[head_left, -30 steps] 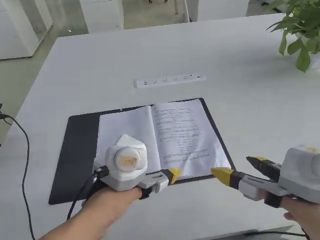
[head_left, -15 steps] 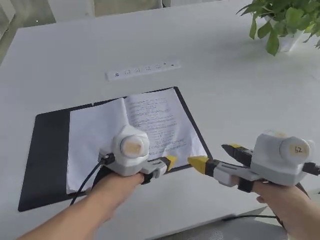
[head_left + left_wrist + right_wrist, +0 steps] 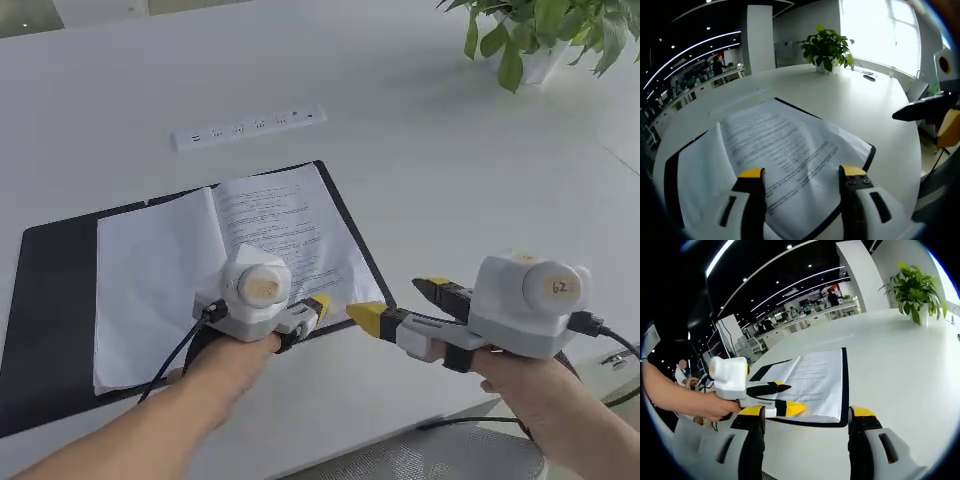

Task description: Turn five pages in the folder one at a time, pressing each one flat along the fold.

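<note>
A black folder (image 3: 50, 270) lies open on the white table, with a blank sheet on its left and a printed page (image 3: 280, 230) on its right. My left gripper (image 3: 316, 308) hovers open over the printed page's near edge. In the left gripper view the printed page (image 3: 785, 150) spreads out beyond the open left gripper (image 3: 802, 175). My right gripper (image 3: 398, 300) is open just off the folder's near right corner, with nothing between its fingers. The right gripper view has the right gripper (image 3: 807, 412) facing the folder (image 3: 842, 390), and the left gripper (image 3: 789, 396) reaches in beside it.
A white power strip (image 3: 248, 127) lies beyond the folder. A potted plant (image 3: 530, 30) stands at the far right. The table's near edge runs just under my hands, with a cable (image 3: 170, 365) trailing from the left gripper. A grey mesh seat (image 3: 430, 462) sits below that edge.
The head camera has swung, so the folder sits further left and lower in view. The left gripper has edged a little toward the folder's near right corner. Both grippers stay open.
</note>
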`<state>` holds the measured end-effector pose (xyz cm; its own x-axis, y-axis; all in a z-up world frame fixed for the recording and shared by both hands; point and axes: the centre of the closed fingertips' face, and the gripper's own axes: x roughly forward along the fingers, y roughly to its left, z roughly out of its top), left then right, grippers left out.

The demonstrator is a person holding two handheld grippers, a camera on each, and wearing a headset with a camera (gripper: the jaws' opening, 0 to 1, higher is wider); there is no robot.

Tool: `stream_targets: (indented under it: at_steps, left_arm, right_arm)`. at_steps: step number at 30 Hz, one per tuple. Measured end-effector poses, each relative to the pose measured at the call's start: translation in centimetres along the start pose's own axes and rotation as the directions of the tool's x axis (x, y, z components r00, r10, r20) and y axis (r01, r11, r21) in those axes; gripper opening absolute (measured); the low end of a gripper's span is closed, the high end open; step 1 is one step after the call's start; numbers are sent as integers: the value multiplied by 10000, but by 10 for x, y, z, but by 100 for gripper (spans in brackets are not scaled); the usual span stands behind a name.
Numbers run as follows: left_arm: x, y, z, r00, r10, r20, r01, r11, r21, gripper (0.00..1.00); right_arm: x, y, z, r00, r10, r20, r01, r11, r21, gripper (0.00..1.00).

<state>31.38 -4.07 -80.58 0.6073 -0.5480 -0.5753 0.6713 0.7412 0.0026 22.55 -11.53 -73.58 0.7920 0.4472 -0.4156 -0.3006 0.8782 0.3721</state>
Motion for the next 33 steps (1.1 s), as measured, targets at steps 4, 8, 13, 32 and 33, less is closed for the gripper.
stream_targets:
  at_steps: [4, 8, 13, 32, 33]
  left_arm:
    - [2, 0, -3, 9999, 129, 10, -130, 9999, 112, 57]
    - [2, 0, -4, 9998, 177, 110, -179, 9996, 217, 57]
    - [1, -1, -4, 9994, 110, 326, -119, 9996, 258, 55]
    - [2, 4, -3, 9965, 578, 604, -584, 9983, 88, 19]
    - [3, 1, -3, 9976, 349, 592, -356, 9993, 106, 18]
  right_arm:
    - [0, -1, 0, 10000, 5, -9, -5, 10000, 59, 66]
    - [2, -1, -2, 10000, 38, -53, -38, 10000, 68, 65]
    - [4, -2, -4, 9999, 80, -145, -79, 9999, 77, 64]
    - [7, -1, -7, 9991, 250, -330, -246, 9996, 141, 62]
    - [7, -1, -7, 9991, 255, -328, -250, 9996, 151, 63]
